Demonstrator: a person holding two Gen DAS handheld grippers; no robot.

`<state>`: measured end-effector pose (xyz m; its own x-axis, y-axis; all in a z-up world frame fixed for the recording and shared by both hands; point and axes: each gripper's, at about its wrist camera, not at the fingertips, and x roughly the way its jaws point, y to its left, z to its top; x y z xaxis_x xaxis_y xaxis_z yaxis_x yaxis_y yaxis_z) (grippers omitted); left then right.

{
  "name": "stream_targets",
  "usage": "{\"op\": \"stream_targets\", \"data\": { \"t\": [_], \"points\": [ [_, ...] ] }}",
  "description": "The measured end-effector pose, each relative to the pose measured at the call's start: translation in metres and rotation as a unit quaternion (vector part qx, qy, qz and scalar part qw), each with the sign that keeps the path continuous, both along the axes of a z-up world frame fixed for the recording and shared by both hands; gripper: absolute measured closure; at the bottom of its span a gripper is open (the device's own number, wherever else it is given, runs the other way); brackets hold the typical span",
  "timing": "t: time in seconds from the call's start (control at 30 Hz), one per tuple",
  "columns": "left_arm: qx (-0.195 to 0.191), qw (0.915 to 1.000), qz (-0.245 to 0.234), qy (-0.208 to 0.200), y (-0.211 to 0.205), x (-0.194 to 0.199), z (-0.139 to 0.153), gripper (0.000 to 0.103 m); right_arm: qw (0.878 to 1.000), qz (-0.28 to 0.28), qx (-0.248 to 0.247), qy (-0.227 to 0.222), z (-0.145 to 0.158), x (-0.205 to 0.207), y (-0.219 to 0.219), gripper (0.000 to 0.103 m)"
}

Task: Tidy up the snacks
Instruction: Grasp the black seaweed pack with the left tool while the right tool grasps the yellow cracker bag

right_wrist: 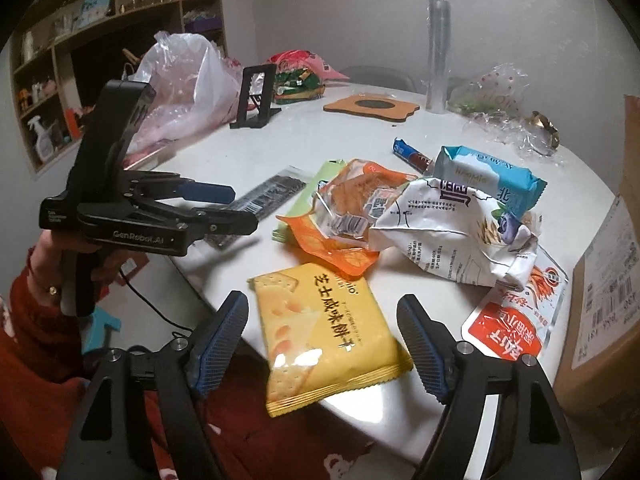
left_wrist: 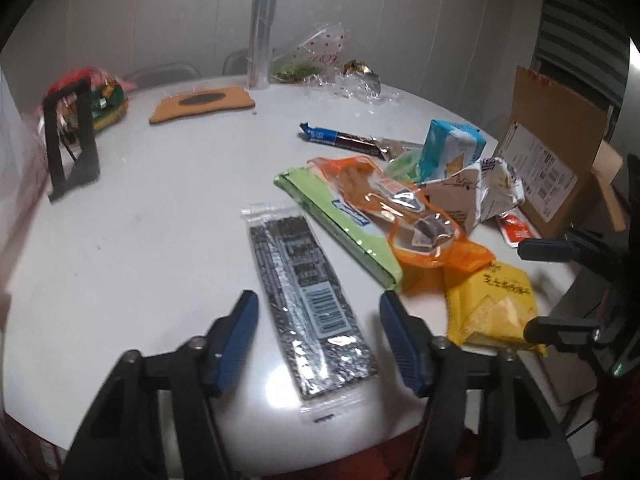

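Note:
A heap of snack packets lies on the white round table (left_wrist: 160, 208). My left gripper (left_wrist: 319, 307) is open and straddles a long black packet in clear wrap (left_wrist: 304, 280) without touching it. My right gripper (right_wrist: 323, 303) is open around a yellow cracker packet (right_wrist: 320, 332) at the table's near edge, pads clear of it. Behind lie an orange packet (right_wrist: 340, 208), a green packet (left_wrist: 340, 220), a crumpled white bag (right_wrist: 448, 232), a light blue packet (right_wrist: 480, 176) and a red-and-white pouch (right_wrist: 516, 320). A hand holds the left gripper (right_wrist: 240, 210) at the left of the right wrist view.
An open cardboard box (left_wrist: 552, 152) stands at the table's right edge. Farther back are a black stand (left_wrist: 72, 140), a cork coaster (left_wrist: 200, 102), a tall clear tube (left_wrist: 262, 28), crumpled cellophane (left_wrist: 344, 80) and a pink plastic bag (right_wrist: 180, 88). Shelves (right_wrist: 60, 40) line the left wall.

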<state>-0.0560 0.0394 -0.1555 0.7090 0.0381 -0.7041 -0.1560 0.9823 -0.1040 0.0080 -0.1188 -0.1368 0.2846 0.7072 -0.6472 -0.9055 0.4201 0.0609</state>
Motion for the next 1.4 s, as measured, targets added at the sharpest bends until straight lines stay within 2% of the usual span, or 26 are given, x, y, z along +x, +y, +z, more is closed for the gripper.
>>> {"op": "stream_targets", "data": {
  "t": [0.03,0.2,0.33,0.5,0.63,0.73,1.03,1.13,1.4],
  "points": [
    [0.009,1.0,-0.001,0.003,-0.001,0.0,0.0,0.06,1.0,0.005,-0.001,0.005,-0.002,0.003,0.002,0.028],
    [0.014,0.9997,-0.018,0.005,0.006,-0.003,0.0,0.061,1.0,0.017,-0.015,0.005,-0.011,0.008,0.012,0.026],
    [0.028,0.9982,-0.05,0.017,0.017,-0.005,0.002,0.06,1.0,0.02,-0.024,0.0,-0.015,0.009,0.016,0.026],
    [0.036,0.9984,-0.032,0.03,0.03,-0.011,0.001,0.058,1.0,0.017,-0.024,-0.01,-0.017,0.008,0.016,0.026],
    [0.045,0.9985,0.0,0.033,0.037,-0.012,0.001,0.058,1.0,0.01,-0.022,-0.011,-0.018,0.006,0.015,0.026],
    [0.029,0.9991,-0.001,0.032,0.04,-0.008,-0.001,0.058,1.0,0.01,-0.02,-0.01,-0.017,0.006,0.015,0.027],
    [0.044,0.9987,-0.004,0.024,0.035,0.007,-0.002,0.058,0.999,0.013,-0.025,-0.019,-0.018,0.005,0.018,0.027],
    [0.047,0.9987,-0.003,0.021,0.035,0.01,-0.002,0.064,0.999,0.014,-0.029,-0.023,-0.018,0.003,0.021,0.026],
    [0.047,0.9987,-0.006,0.02,0.035,0.01,-0.002,0.065,0.999,0.013,-0.031,-0.026,-0.019,0.006,0.026,0.023]
  ]
}}
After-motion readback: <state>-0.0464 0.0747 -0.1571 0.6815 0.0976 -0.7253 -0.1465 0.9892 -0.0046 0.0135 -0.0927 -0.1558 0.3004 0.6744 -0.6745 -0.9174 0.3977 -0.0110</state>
